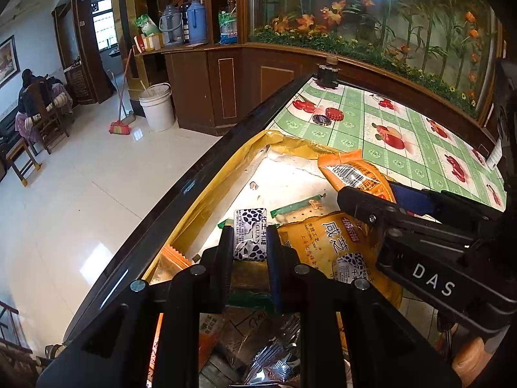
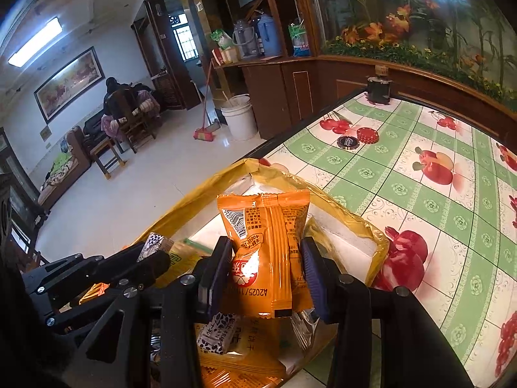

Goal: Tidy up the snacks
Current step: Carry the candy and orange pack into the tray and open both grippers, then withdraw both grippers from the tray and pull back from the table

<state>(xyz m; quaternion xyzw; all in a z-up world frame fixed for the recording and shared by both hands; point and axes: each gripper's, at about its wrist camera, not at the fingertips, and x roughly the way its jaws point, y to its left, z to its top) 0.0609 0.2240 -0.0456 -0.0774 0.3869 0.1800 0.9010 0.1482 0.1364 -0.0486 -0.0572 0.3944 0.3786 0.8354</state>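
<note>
Snacks lie loose in a yellow-rimmed box (image 1: 206, 194) just below both tongs. Left tongs (image 1: 249, 242) stand narrow, pinching a small spotted sachet (image 1: 250, 229) by its lower end. Right tongs (image 2: 268, 258) stand wider around an upright orange packet (image 2: 265, 242); its left pad touches the film, the right pad stands just off it, so whether it grips I cannot tell. Both packs look light, soft and slick. I judge a hold across the flat middle, clear of the crimped seals, safest against slipping.

Black linkage grippers (image 1: 250, 242), silver screws, "DAS" marking, blue-padded fingers (image 2: 312, 271).
</note>
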